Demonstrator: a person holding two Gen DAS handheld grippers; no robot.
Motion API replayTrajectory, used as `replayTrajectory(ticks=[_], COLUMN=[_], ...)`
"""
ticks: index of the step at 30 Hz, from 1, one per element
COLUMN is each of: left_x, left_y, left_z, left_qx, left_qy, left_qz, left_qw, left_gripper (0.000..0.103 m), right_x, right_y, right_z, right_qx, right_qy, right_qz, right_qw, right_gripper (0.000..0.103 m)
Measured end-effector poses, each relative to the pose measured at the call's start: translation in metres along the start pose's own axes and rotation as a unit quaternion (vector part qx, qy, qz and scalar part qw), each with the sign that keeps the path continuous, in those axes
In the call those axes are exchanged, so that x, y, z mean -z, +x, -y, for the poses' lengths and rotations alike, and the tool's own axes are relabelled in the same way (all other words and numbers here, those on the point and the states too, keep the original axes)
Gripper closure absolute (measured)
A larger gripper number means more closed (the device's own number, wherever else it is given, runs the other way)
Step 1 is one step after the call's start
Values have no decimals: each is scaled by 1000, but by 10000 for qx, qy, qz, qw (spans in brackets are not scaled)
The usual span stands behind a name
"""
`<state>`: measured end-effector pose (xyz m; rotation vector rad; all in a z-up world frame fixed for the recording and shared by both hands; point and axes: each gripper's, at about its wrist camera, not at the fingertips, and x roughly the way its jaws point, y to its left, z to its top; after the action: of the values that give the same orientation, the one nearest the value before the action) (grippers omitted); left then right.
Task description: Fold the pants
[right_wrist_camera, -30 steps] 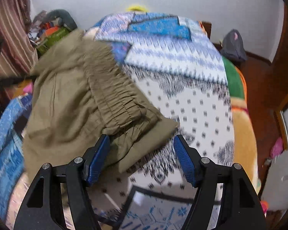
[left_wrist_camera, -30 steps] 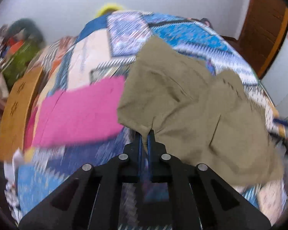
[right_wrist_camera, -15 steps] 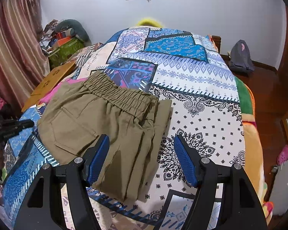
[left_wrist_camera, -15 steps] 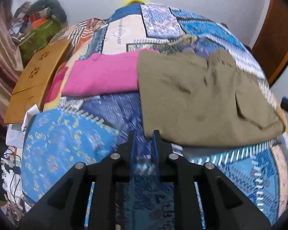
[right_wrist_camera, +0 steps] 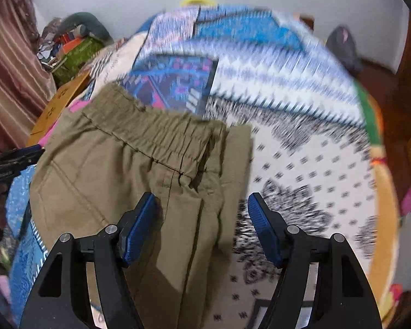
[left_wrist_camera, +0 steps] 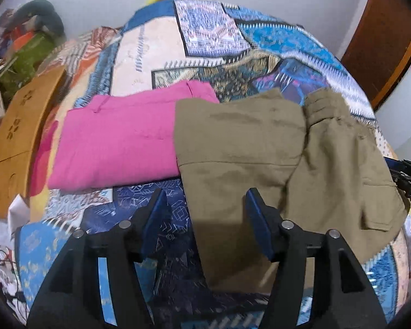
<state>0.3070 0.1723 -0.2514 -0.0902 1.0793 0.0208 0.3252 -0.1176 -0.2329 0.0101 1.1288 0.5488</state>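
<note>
The olive pants (left_wrist_camera: 260,164) lie folded on the patchwork bedspread (left_wrist_camera: 213,38) of the bed, elastic waistband (right_wrist_camera: 156,131) toward the far wall. A folded pink garment (left_wrist_camera: 117,142) lies directly beside the pants, its edge touching or slightly under them. A wooden board (left_wrist_camera: 19,137) leans at the bed's side beyond the pink garment, and a clutter pile (right_wrist_camera: 74,46) sits behind it by a striped curtain (right_wrist_camera: 11,74). The left gripper (left_wrist_camera: 204,208) hangs over the near pants edge, fingers spread, gripping nothing. The right gripper (right_wrist_camera: 201,211) hangs over the folded leg layers, fingers likewise spread and empty. A dark bag (right_wrist_camera: 342,44) rests on the floor near the wall.
</note>
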Motion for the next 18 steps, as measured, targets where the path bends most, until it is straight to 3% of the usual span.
replayTrajectory(ticks=[3, 8, 10, 11, 14, 18], left_x=[5, 3, 2, 1, -1, -2], left_y=[17, 31, 32, 33, 30, 23], left_z=[3, 9, 9, 10, 10, 8], left_qx=[425, 703, 735, 732, 609, 364], left_qy=[105, 62, 1, -3, -18, -20], left_qz=[-248, -311, -312, -310, -265, -189], left_qw=[9987, 9970, 9968, 9968, 9978, 9992], left_gripper=[42, 41, 42, 44, 54, 83], right_x=[0, -5, -6, -7, -10, -13], right_y=[13, 23, 23, 23, 24, 24], right_z=[6, 18, 12, 8, 1, -6], right_qx=[34, -433, -532, -589, -567, -522], right_qy=[21, 99, -48, -75, -195, -268], right_qz=[-57, -226, -193, -193, -142, 14], right_qw=[10000, 9988, 9984, 9980, 9981, 9983], right_gripper=[12, 11, 22, 33, 39, 56])
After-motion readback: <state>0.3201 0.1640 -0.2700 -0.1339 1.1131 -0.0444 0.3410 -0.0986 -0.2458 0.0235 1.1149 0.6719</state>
